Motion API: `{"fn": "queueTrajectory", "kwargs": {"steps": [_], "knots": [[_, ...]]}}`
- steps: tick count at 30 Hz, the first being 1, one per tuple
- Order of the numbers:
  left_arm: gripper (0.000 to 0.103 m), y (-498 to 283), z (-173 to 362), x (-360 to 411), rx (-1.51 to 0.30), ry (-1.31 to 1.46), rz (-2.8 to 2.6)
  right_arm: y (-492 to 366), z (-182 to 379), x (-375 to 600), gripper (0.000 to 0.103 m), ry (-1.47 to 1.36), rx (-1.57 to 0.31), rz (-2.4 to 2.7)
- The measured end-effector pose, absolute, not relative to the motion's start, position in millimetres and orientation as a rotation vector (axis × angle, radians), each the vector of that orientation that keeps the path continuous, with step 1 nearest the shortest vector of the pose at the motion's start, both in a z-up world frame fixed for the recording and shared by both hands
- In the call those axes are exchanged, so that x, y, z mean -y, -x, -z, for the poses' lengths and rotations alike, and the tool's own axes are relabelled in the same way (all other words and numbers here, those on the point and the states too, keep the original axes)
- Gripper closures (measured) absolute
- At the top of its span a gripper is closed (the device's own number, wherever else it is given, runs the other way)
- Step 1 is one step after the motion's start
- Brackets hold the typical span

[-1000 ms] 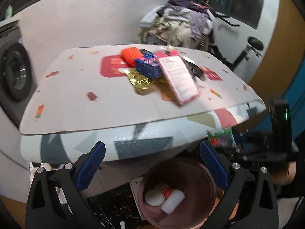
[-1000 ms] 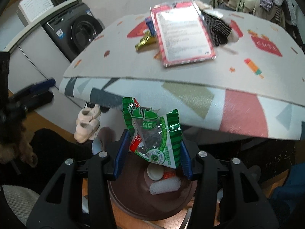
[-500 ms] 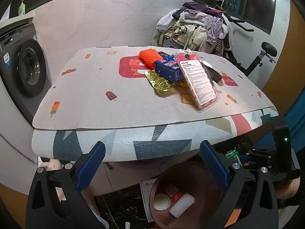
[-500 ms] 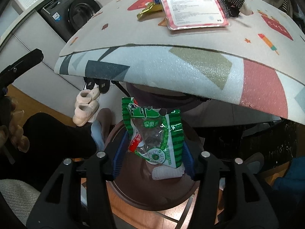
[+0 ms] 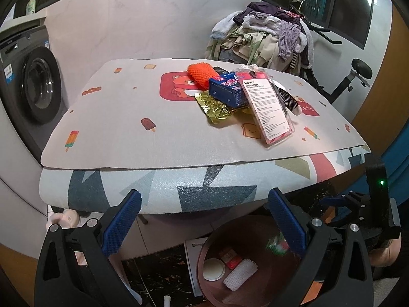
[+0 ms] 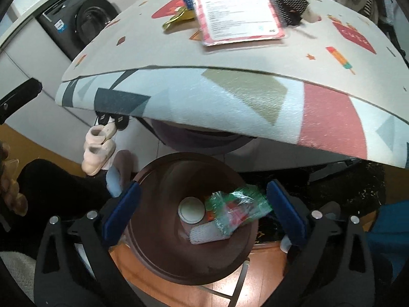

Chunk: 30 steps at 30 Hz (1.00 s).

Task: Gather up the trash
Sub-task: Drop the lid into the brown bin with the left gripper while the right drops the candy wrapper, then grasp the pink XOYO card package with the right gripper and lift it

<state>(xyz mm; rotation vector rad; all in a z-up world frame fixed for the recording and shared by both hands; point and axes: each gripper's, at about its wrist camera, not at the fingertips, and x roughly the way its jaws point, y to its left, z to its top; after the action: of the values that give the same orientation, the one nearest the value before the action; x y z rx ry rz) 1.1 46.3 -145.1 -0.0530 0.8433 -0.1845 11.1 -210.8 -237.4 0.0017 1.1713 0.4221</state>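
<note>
Green wrapper point(image 6: 237, 208) in brown bin point(image 6: 153, 255); both grippers point(image 6: 203, 212) point(image 5: 204, 220) spread, empty. Left on table point(image 5: 115, 117): pink package point(image 5: 268, 107), blue box point(image 5: 225, 90), gold foil point(image 5: 216, 107).

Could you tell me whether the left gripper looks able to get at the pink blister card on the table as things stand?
Probably yes: the left gripper is open and empty, and the pink blister card lies on top of the pile near the table edge, nothing covering it.
</note>
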Motion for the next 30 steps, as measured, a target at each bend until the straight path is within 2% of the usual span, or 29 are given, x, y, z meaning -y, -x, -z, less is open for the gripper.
{"fn": "queueTrajectory", "kwargs": {"steps": [8,18,24,30], "knots": [[0.006,-3.9,149.9,-45.2,-0.871,0.066,0.219,-9.4,222.7,213.6,0.006,0.018,-1.066,-0.417],[0.006,-5.5,143.5,-44.4,-0.822,0.032,0.221,-16.6,215.0,219.9,0.006,0.002,-1.013,-0.414],[0.006,-19.1,130.4,-69.1,-0.787,0.154,0.222,-46.3,191.7,238.0,0.006,-0.048,-0.944,-0.398],[0.006,-33.6,123.8,-82.6,-0.782,0.161,0.190,-84.8,173.0,234.8,0.006,-0.012,-0.903,-0.387]]}}
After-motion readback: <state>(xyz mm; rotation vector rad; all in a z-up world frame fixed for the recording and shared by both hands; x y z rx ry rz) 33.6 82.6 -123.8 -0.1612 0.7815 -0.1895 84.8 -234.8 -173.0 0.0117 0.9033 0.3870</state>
